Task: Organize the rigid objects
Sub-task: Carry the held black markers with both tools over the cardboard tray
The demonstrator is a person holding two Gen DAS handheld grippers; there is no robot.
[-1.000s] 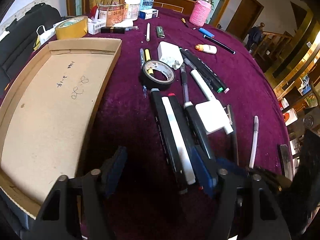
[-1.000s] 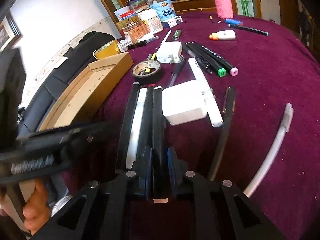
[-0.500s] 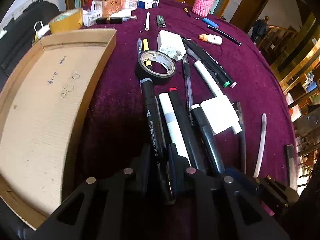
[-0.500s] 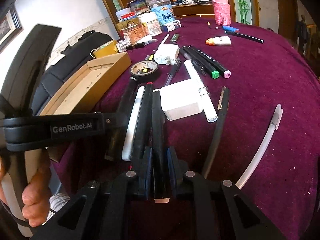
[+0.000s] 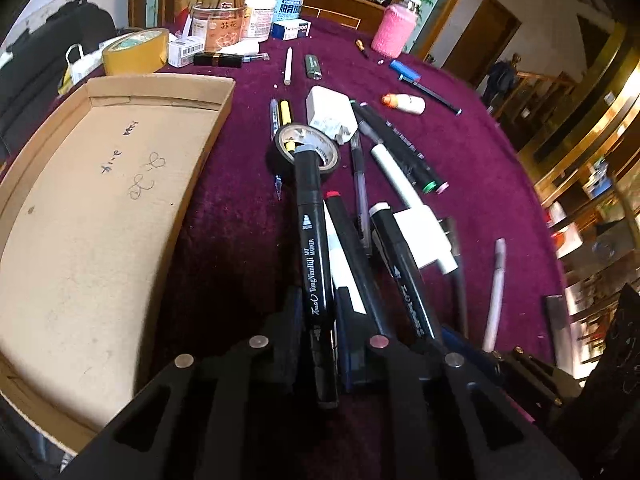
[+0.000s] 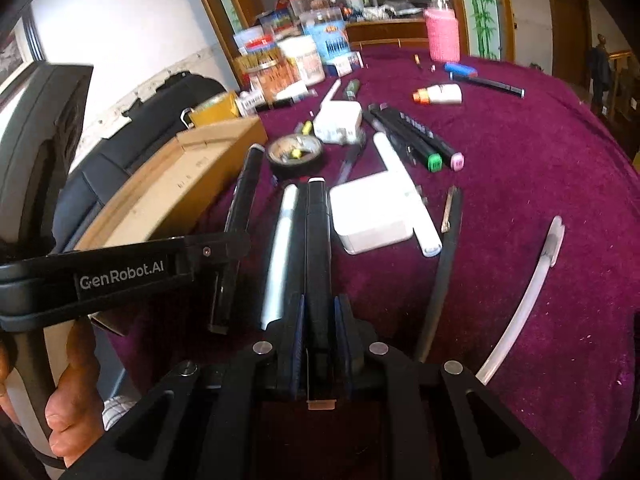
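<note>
Black markers lie side by side on the purple tablecloth point(image 5: 480, 168). My left gripper point(image 5: 316, 312) has its jaws closing on the leftmost black marker point(image 5: 312, 240), and both pads press it. That marker's grey-capped far end hangs over a black tape roll point(image 5: 308, 148). My right gripper point(image 6: 318, 320) grips another black marker point(image 6: 317, 240) with a white cap, its jaws closing tighter. This marker points away along the fingers. An empty cardboard tray point(image 5: 120, 92) lies on the left.
A white charger point(image 5: 424, 236), a white adapter point(image 5: 330, 112), a white marker point(image 6: 404, 192) and several pens are spread across the cloth. Yellow tape point(image 5: 136, 50), jars point(image 5: 240, 12) and a pink bottle point(image 5: 394, 30) stand at the back. A hand point(image 6: 76, 420) holds the left gripper's handle.
My left gripper, open and wide a second ago, shifted over the leftmost black marker, shut on it and tilted it up. The right gripper kept its hold on its marker.
</note>
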